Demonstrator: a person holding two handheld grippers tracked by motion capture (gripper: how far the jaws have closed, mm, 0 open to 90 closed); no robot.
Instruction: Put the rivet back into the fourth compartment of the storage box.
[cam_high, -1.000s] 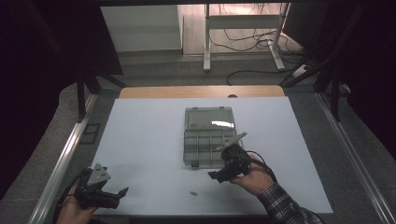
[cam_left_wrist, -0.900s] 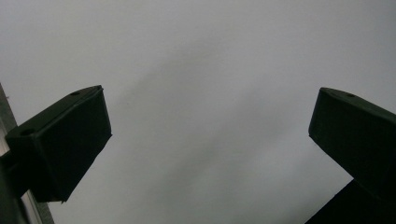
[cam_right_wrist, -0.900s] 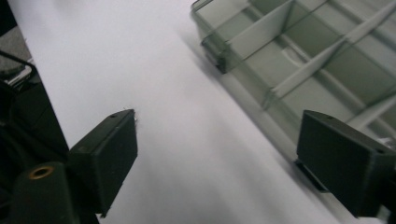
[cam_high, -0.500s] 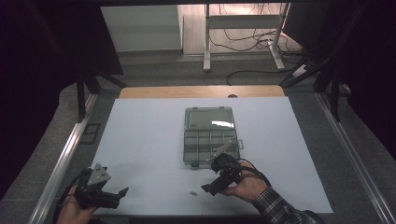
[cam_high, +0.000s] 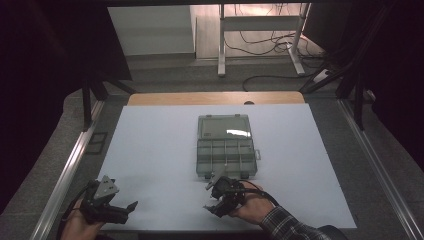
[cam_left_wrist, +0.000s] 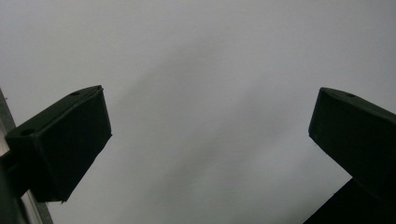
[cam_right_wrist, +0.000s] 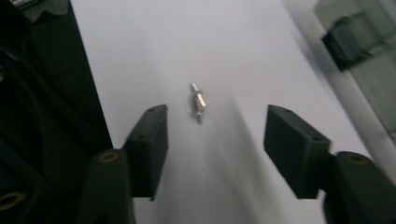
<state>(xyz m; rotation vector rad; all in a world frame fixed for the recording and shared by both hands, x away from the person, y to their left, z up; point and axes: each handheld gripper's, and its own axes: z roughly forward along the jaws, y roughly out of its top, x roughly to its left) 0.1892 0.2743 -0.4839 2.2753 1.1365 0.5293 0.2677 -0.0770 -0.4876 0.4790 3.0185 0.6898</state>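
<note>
The right gripper (cam_right_wrist: 212, 140) hangs wide open and empty over a small silver metal screw-like part (cam_right_wrist: 198, 103) on the white tabletop (cam_high: 150, 150). Judged risk: closing jaws could nudge it rolling away.

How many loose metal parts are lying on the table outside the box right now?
1. A small metal pin lies on the white table, just ahead of the open right claw. Others may be hidden.
</note>
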